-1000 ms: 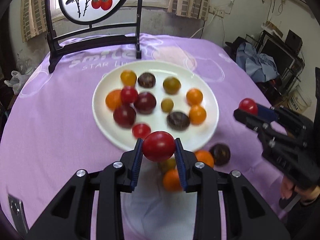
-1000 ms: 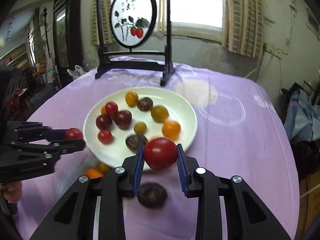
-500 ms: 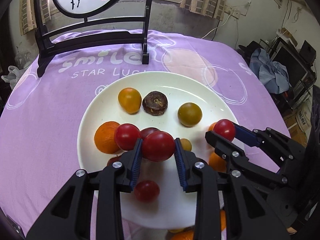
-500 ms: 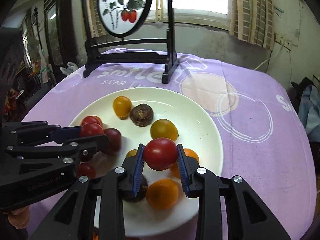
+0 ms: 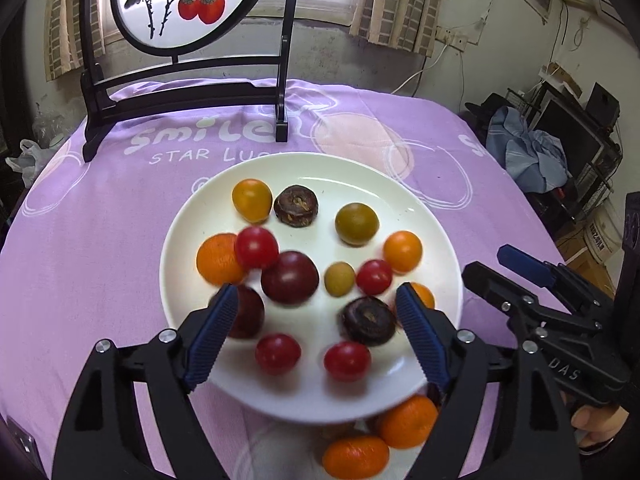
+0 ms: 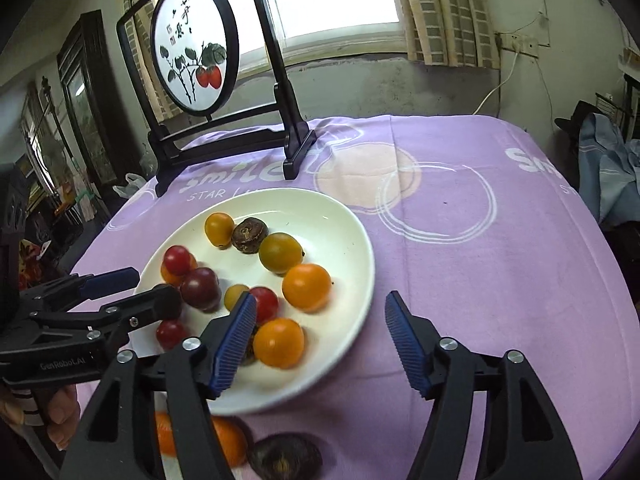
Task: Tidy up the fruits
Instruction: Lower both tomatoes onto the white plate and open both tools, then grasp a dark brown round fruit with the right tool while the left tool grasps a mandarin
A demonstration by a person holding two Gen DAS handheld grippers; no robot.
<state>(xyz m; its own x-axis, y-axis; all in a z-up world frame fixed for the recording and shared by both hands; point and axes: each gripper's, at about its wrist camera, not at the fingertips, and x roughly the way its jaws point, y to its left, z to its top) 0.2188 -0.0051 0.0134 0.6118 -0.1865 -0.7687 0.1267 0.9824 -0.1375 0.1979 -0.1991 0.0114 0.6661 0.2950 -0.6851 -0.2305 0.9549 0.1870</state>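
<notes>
we hold both grippers over the white plate (image 5: 436,236), and both have just been opening: the left gripper (image 5: 316,332) shows its blue pads spread wide with nothing pinched between them, and the right gripper (image 6: 320,340) stands spread the same way, empty. we judge that each has let a red tomato go onto the plate, since the fruit under the jaws looks smeared as if rolling. between the left jaws lie two small red tomatoes (image 5: 278,354), close to the near rim, and a dark wrinkled fruit (image 5: 368,320) just inside the right-hand pad; ahead of the jaws sit a dark purple tomato (image 5: 290,278), more red ones, orange ones, a yellow one and an olive-green one, all loose and mostly apart. the right gripper straddles the plate's rim, its left-hand pad over the plate beside an orange tomato (image 6: 279,343), its right-hand pad over the purple tablecloth (image 6: 480,280). so the plate is where we gather the fruit. the fruits look small, round, glossy and smooth, likely to roll on the shallow plate. below the jaws, off the plate and on the cloth, remain two orange fruits (image 5: 356,458) and a dark one (image 6: 286,456), so we judge the sorting unfinished.
</notes>
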